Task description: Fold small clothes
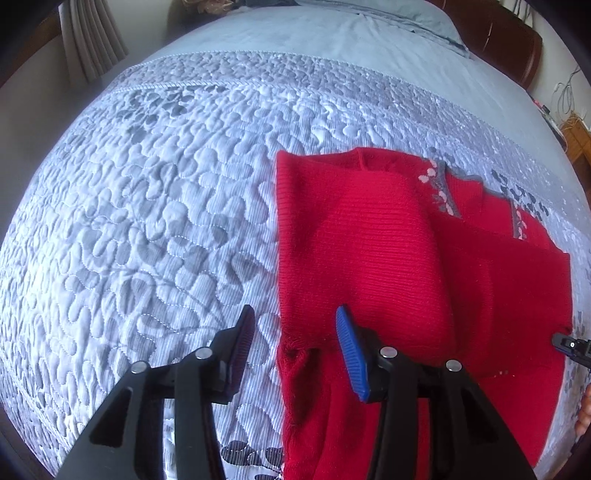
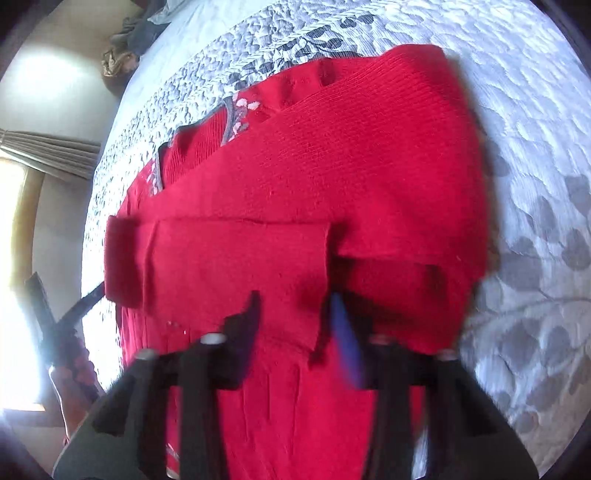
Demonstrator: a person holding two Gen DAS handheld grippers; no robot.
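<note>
A red knit sweater [image 1: 399,251] with grey and pink trim lies partly folded on the quilted bedspread [image 1: 147,221]. My left gripper [image 1: 295,325] is open and empty, straddling the sweater's left edge near its bottom corner. In the right wrist view the sweater [image 2: 332,166] fills the middle, with a sleeve [image 2: 229,258] folded across it. My right gripper [image 2: 295,317] is open, hovering above the sleeve's end, blurred by motion. The right gripper's tip also shows at the right edge of the left wrist view [image 1: 572,345].
The grey-and-white quilted bedspread [image 2: 535,184] spreads around the sweater. A brown headboard [image 1: 509,48] and pillow [image 1: 406,22] lie at the far end. Curtains [image 1: 92,40] hang at the left. Crumpled clothes [image 2: 129,40] sit on the bed's far corner.
</note>
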